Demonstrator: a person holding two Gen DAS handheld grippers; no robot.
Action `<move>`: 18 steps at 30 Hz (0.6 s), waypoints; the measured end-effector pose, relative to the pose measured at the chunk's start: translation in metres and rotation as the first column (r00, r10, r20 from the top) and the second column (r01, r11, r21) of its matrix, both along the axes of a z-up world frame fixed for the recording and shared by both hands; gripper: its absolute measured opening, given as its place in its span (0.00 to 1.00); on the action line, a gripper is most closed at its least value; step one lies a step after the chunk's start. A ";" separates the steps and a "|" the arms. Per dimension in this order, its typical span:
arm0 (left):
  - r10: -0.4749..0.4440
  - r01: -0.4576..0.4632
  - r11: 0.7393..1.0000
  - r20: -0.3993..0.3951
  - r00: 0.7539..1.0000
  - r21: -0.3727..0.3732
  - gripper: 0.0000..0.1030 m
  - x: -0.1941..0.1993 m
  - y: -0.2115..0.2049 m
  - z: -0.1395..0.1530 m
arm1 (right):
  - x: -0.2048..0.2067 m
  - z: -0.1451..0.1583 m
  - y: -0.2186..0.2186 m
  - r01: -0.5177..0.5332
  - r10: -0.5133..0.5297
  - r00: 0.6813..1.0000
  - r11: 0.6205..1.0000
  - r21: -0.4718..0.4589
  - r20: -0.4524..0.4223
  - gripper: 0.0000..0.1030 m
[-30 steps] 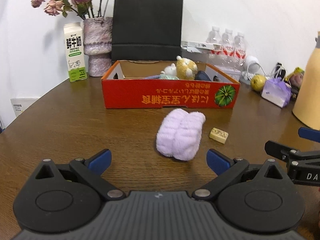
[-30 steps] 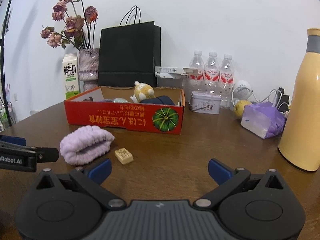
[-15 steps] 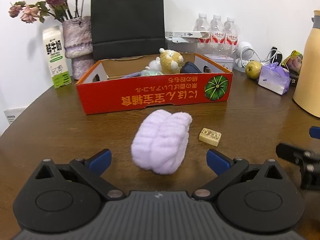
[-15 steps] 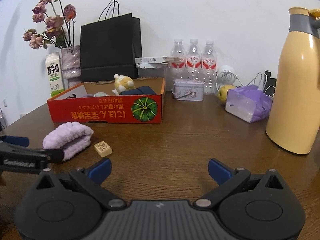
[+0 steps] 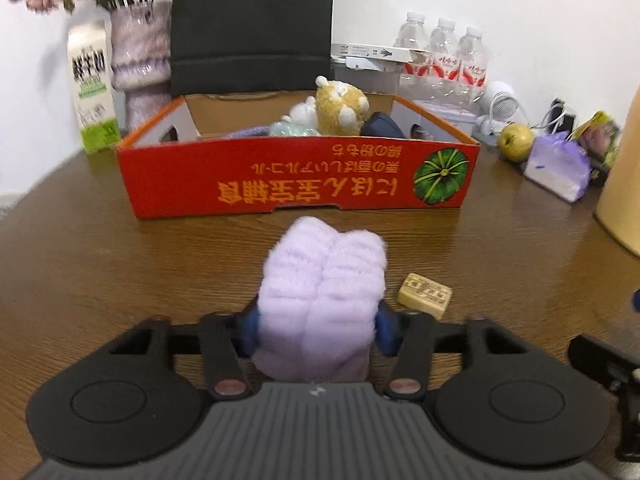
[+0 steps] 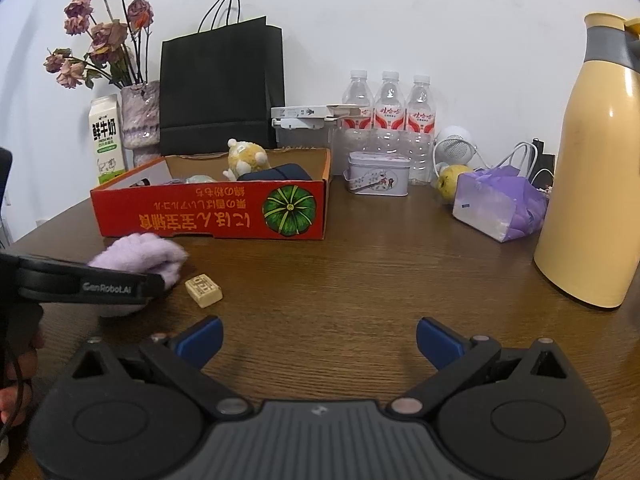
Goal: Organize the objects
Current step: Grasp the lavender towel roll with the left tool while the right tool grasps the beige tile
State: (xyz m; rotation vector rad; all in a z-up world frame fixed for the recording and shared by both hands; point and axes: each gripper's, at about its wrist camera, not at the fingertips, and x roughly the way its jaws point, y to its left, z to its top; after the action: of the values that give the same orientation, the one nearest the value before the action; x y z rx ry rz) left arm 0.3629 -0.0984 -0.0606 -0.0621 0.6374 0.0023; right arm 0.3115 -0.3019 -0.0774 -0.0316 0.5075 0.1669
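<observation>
You were at home, by the look of it: a round wooden table [image 6: 360,280] against a plain white wall [image 6: 400,20], dried roses in a vase [image 6: 140,120], a milk carton [image 6: 106,140], a black paper shopping bag [image 6: 220,88], three water bottles [image 6: 390,104], a yellow thermos jug [image 6: 592,180] and a pear [image 6: 448,180].

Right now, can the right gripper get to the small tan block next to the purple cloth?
Probably yes. The right gripper has its jaws wide open and empty, with bare table between it and the tan block. The left gripper, jaws closing around the purple cloth, sits close beside the block, so approach carefully.
</observation>
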 end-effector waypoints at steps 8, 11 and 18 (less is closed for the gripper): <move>-0.009 0.010 0.999 0.039 0.999 -0.033 0.40 -0.002 0.010 0.008 | 0.003 0.000 0.005 -0.005 0.005 1.000 1.000 -0.002 0.007 1.00; -0.004 0.006 1.000 0.057 0.998 -0.028 0.40 -0.003 0.015 0.013 | 0.008 -0.001 0.010 -0.009 0.009 1.000 1.000 -0.008 -0.005 1.00; 0.023 -0.023 1.000 0.097 0.995 0.007 0.40 -0.008 0.038 0.018 | 0.022 -0.004 0.032 -0.038 0.037 0.998 0.999 -0.029 -0.042 1.00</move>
State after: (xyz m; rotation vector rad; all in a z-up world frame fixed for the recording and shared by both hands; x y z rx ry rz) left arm 0.3551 -0.0602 -0.0422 -0.0609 0.5398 0.0240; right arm 0.3334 -0.2698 -0.0815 -0.0667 0.5507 0.1974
